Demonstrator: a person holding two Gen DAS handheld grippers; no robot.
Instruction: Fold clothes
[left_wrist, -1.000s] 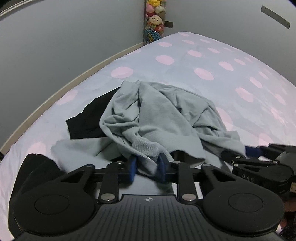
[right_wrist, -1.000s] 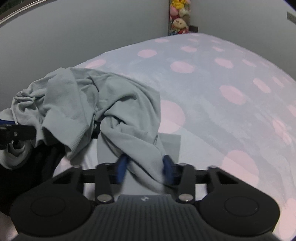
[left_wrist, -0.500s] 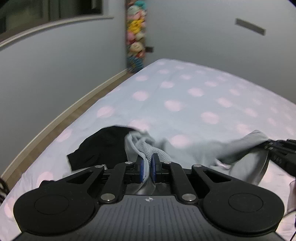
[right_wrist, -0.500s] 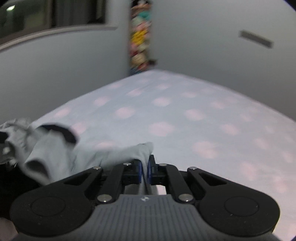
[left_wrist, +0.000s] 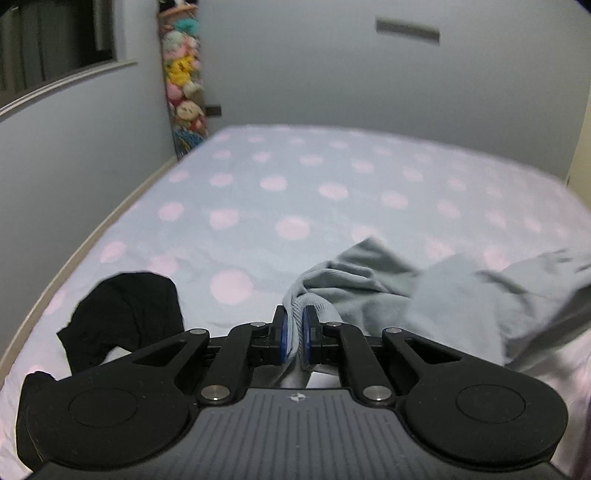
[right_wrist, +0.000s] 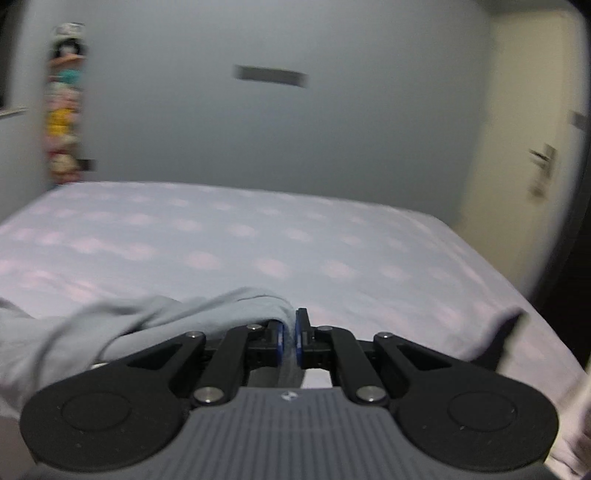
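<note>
A light grey sweatshirt (left_wrist: 436, 295) hangs stretched above the bed between both grippers. My left gripper (left_wrist: 294, 317) is shut on its ribbed edge, and the cloth trails off to the right of that view. In the right wrist view my right gripper (right_wrist: 289, 326) is shut on another edge of the same grey sweatshirt (right_wrist: 122, 325), which drapes away to the left. A black garment (left_wrist: 125, 314) lies crumpled on the bed at the lower left of the left wrist view.
The bed (left_wrist: 295, 192) has a pale blue cover with pink dots and runs back to a grey wall. Stuffed toys (left_wrist: 183, 88) hang in the far left corner. A cream door (right_wrist: 517, 184) stands at the right beyond the bed's edge.
Both grippers closed on the grey sweatshirt, then rose and drew apart, pulling it from a heap into a stretched span. The right one swung far to the right, and both views now look across the bed.
</note>
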